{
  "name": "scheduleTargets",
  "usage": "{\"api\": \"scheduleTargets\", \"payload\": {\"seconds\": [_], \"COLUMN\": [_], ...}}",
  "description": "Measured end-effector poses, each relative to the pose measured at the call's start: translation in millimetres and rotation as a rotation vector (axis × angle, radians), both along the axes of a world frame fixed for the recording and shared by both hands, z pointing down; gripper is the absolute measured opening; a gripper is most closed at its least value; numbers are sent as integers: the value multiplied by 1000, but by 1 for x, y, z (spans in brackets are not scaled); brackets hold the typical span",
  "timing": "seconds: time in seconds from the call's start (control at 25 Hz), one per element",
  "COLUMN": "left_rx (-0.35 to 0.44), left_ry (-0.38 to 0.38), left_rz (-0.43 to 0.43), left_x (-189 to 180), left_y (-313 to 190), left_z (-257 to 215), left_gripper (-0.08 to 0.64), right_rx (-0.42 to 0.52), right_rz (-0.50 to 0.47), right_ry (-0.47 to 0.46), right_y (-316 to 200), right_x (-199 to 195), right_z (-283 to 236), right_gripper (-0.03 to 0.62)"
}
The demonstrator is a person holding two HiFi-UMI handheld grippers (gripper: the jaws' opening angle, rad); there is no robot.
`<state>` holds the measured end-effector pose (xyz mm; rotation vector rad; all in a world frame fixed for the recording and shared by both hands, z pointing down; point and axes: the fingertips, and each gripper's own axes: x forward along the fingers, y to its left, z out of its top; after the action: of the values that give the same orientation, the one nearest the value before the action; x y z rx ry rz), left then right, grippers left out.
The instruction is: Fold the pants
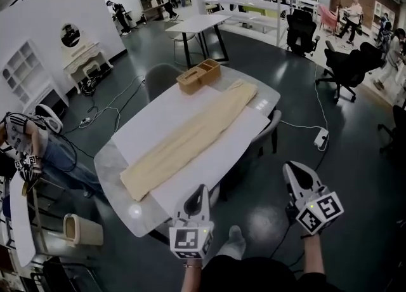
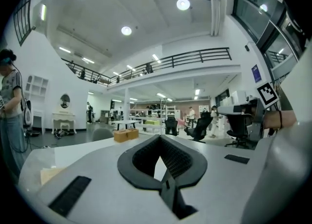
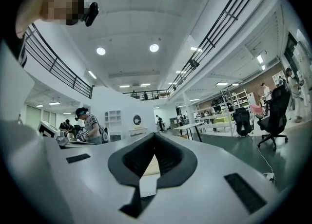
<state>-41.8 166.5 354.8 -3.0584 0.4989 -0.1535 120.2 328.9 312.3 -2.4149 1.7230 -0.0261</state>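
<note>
Currently 1 pants [image 1: 190, 138] flat along the tabletop [image 1: 143, 129], 1 wooden box [image 1: 198, 75] at the far end. 2 grippers, left gripper [image 1: 202, 189] and right gripper [image 1: 290, 167]: fingers [image 2: 139, 162] closed, empty, short of the pants.

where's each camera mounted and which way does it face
Head view: on the person's head, looking steeply down at the pants on the table; left gripper, right gripper and a foot show.
Left gripper view: on that gripper, level along its shut jaws over the table; the other wrist shows right.
Right gripper view: on that gripper, level along its shut jaws; the head camera shows top left.
Shared: head and left gripper views both show the wooden box.
</note>
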Motion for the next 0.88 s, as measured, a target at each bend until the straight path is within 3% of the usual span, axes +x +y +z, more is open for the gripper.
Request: {"api": "scheduleTargets", "payload": {"seconds": [0.48, 0.88], "left_rx": [-31, -37], "left_ry": [3, -5], "left_rz": [44, 99], "left_x": [97, 153], "left_y": [-78, -106], "left_z": [4, 15], "left_gripper": [14, 14], "right_rx": [-33, -61], "right_rz": [6, 28], "right_ry": [-52, -68], "right_y": [-86, -121], "right_x": [84, 128], "right_z": [15, 29], "right_gripper": [14, 14]}}
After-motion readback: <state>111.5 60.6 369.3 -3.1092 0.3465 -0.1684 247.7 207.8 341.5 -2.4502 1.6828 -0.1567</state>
